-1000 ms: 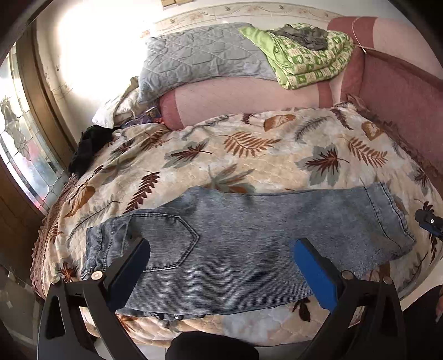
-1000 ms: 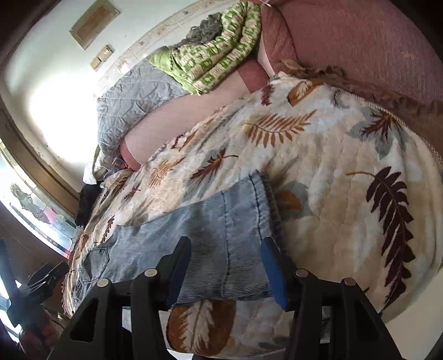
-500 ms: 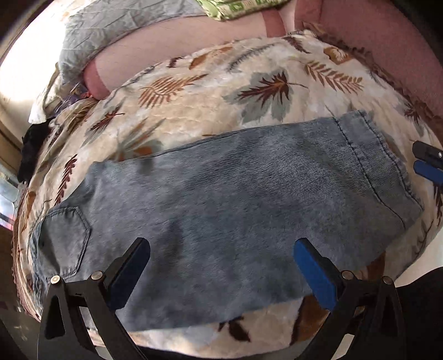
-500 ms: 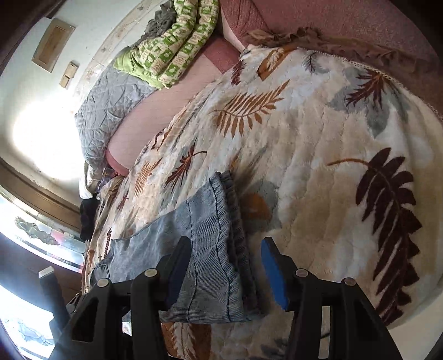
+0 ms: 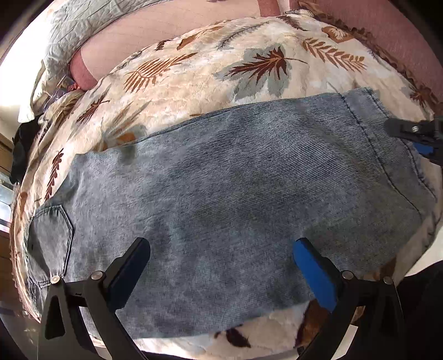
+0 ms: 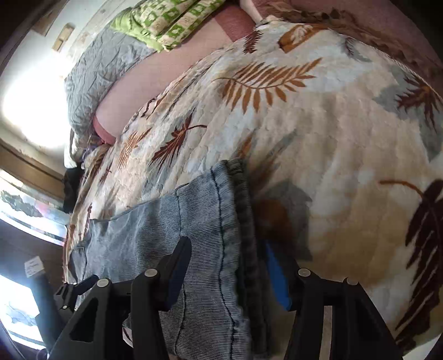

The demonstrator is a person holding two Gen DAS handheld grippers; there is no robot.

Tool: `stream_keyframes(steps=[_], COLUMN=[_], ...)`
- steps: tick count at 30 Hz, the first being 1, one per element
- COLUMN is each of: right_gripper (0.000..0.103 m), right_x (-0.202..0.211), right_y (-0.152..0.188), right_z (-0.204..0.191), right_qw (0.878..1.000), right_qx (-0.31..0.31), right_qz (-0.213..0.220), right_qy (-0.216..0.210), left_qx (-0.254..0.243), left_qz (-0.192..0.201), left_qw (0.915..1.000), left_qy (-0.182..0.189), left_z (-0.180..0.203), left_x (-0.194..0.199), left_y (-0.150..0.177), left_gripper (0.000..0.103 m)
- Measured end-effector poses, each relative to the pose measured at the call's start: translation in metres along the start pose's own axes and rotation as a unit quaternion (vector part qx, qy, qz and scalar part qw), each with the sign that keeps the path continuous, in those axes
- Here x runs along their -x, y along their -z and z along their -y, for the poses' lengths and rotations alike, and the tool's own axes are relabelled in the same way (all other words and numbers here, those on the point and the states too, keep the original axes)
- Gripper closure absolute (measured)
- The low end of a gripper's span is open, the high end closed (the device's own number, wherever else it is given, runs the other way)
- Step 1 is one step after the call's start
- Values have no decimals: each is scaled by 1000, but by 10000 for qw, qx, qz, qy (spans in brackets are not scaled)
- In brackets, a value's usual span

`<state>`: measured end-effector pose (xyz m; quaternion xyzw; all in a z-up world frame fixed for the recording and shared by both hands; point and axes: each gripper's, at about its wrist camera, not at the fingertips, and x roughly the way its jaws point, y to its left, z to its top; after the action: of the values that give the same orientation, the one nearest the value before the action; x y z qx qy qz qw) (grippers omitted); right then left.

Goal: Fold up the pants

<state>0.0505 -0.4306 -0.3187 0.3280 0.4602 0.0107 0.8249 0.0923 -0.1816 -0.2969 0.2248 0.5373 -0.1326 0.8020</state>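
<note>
Light-blue jeans (image 5: 235, 180) lie flat across a leaf-print blanket (image 5: 249, 63), folded lengthwise, with a back pocket (image 5: 51, 235) at the left end. My left gripper (image 5: 221, 263) is open wide just above the middle of the jeans, near their front edge, holding nothing. My right gripper (image 6: 227, 265) straddles the hem end (image 6: 243, 207). One finger is over the denim and the blue pad (image 6: 277, 277) is just past the hem's edge. Its jaws are closing with the hem between them, and no pad visibly presses. In the left wrist view, the right gripper (image 5: 407, 138) shows at the far right.
A pink bolster (image 5: 166, 30), a grey quilted pillow (image 6: 94, 72) and a folded green quilt (image 6: 171, 19) lie along the head of the bed. A dark garment (image 5: 19, 149) sits at the left edge. Beyond the bed there is a window (image 6: 19, 318).
The left gripper dropped and tipped down over the jeans' middle. The right gripper came down onto the hem, which now lies between its fingers, and its jaws narrowed slightly.
</note>
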Motion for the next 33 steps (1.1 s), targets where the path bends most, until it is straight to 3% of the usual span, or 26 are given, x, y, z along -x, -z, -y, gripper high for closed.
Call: stream_keyframes(steps=[1, 3, 8, 14, 21, 28, 31, 33], right_gripper=[56, 78, 81, 81, 81, 80, 70, 55], right_x=[-2, -6, 5, 36, 46, -17, -62, -87], right_y=[0, 1, 6, 3, -10, 3, 24, 39], right_z=[-3, -7, -15, -53, -150, -243, -265, -273], right_qw=[10000, 9996, 9998, 9978, 9908, 9853, 9823, 9762], right_qx=[80, 197, 150, 93, 284, 449, 474, 483], right_qz=[-22, -53, 123, 438, 283, -255, -733, -1104], right_qy=[43, 182, 17, -479, -1294, -1630, -1659, -1805], left_qx=[28, 123, 577, 1363, 2253, 2698, 2897, 2972], left_qz=[15, 45, 160, 352, 640, 693, 632, 578], left_qw=[10000, 9999, 9981, 9900, 9721, 9604, 9550, 9530], left_qy=[20, 68, 170, 95, 104, 34, 41, 37], left_z=[-3, -11, -51, -125, -202, -249, -263, -270], left_x=[3, 8, 22, 38, 57, 56, 53, 50], left_y=[2, 5, 15, 38, 68, 92, 104, 108], left_gripper=[0, 0, 0, 0, 0, 0, 0, 0])
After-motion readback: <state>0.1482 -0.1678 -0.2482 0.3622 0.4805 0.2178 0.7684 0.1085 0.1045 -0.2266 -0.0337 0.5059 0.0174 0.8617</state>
